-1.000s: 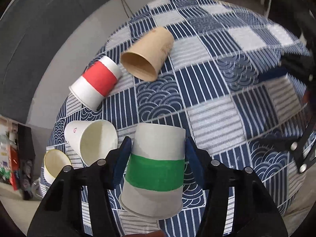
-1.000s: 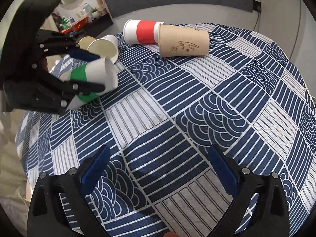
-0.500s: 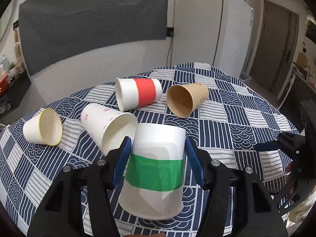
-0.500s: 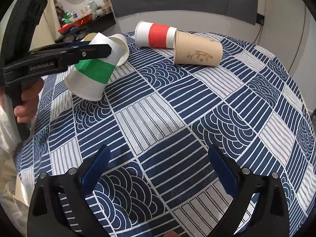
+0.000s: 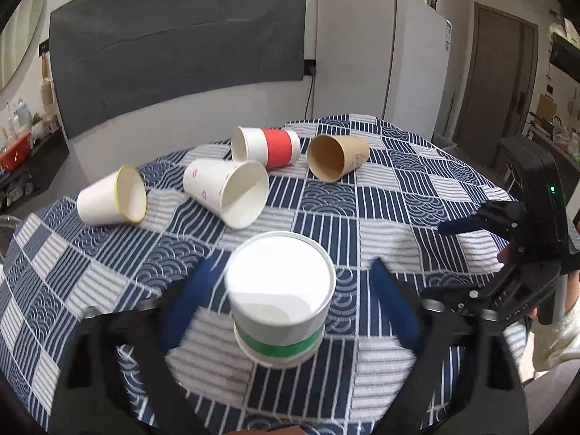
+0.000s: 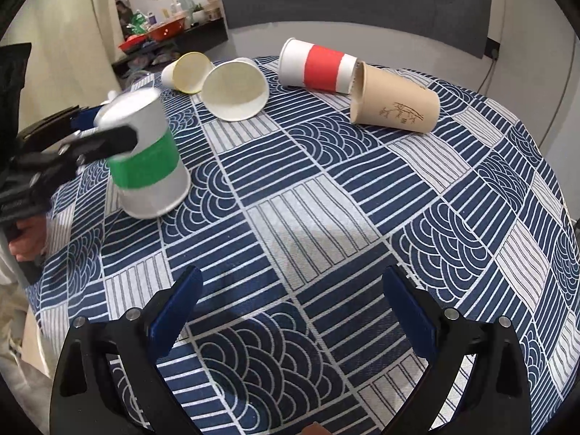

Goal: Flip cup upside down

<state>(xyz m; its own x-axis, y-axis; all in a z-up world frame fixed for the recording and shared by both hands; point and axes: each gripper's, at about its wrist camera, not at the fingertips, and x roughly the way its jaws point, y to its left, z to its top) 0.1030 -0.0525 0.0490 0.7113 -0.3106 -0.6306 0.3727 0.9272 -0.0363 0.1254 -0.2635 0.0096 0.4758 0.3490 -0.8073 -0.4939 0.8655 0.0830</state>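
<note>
The white paper cup with a green band (image 5: 279, 301) sits base-up and mouth-down directly between the two blue fingers (image 5: 181, 304) of the left claw (image 5: 286, 304), close in front of it. The cup's long axis runs roughly vertical, tipped a little; the right wrist view shows the same cup (image 6: 145, 159) leaning, its wide rim low on the far side and possibly not flat on the blue-and-white patterned tablecloth of the table (image 6: 326, 181). The left claw appears spread wider than the cup: in its own view there are gaps on both sides of the cup wall, though the fingers are blurred. In the right wrist view one dark finger (image 6: 105, 141) crosses in front of the cup's upper part, and from there I cannot tell whether it touches. My reading is that the cup is released or about to be, so the coming move turns on drawing the left claw straight back, away from the cup, without clipping the leaning wall.

The right claw (image 6: 290, 308) stands wide and empty, well apart from the cup, which lies far ahead and to its left; the left hand is much the nearer.

The left view shows the flat closed base from above; the right view shows the lean and the rim against the cloth.
</note>
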